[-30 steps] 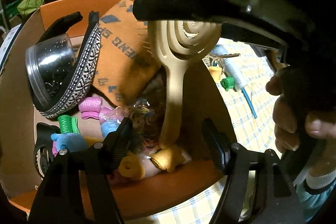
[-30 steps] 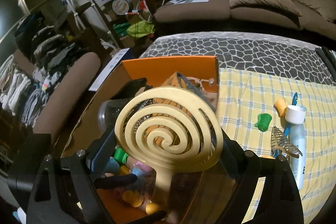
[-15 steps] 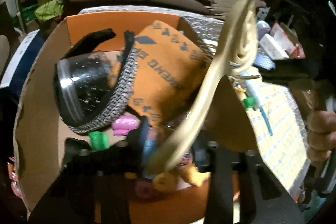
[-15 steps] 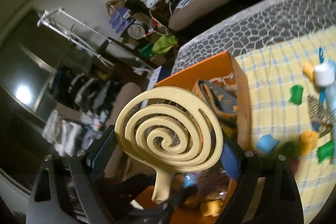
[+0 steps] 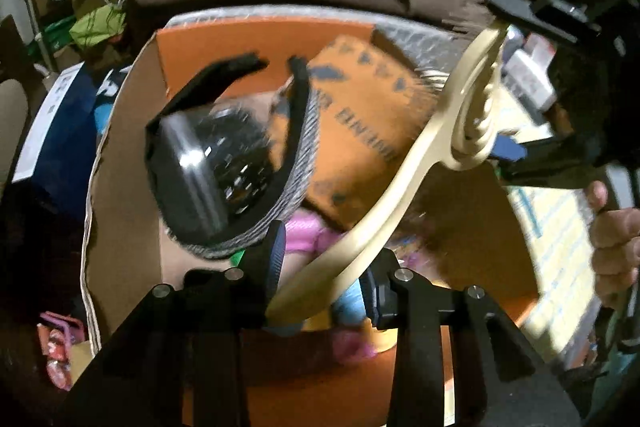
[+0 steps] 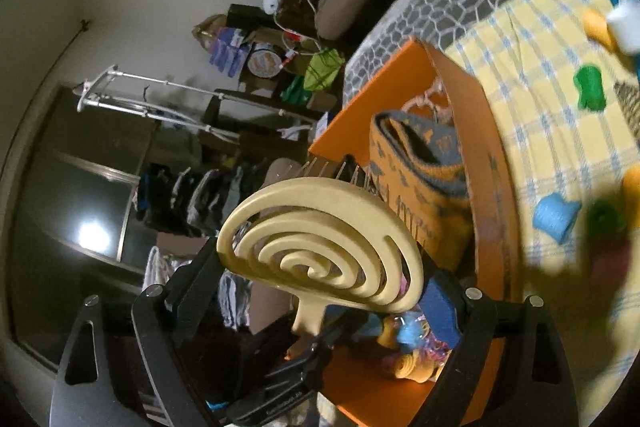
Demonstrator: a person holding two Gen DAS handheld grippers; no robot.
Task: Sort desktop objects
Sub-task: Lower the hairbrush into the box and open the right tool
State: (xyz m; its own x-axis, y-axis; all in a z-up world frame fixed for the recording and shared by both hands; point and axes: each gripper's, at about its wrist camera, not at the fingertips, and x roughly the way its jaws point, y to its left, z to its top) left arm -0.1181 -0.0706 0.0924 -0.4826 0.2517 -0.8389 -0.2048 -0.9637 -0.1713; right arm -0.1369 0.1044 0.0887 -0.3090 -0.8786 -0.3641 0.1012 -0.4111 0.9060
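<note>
A cream hairbrush (image 5: pixel 400 187) with a spiral head hangs slanted over the open orange box (image 5: pixel 260 39). My left gripper (image 5: pixel 324 275) is shut on the lower end of its handle, a pad on each side. My right gripper (image 6: pixel 322 273) is clamped across the wide spiral head (image 6: pixel 320 247); in the left wrist view that gripper (image 5: pixel 510 79) shows at the upper right, with a person's hand (image 5: pixel 612 247) below it. The bristles point away towards the box.
The box holds a dark clear-lidded jar (image 5: pixel 208 163), a patterned headband (image 5: pixel 296 155), an orange printed pouch (image 6: pixel 420 195) and several foam hair rollers (image 5: pixel 304 239). Green (image 6: pixel 588 91) and blue (image 6: pixel 556 215) rollers and a white-capped bottle (image 6: pixel 628 23) lie on the yellow checked cloth (image 6: pixel 540 39).
My left gripper has shut on the brush handle. The brush has gone from upright to slanted, and the right gripper has rolled with the head still in it.
</note>
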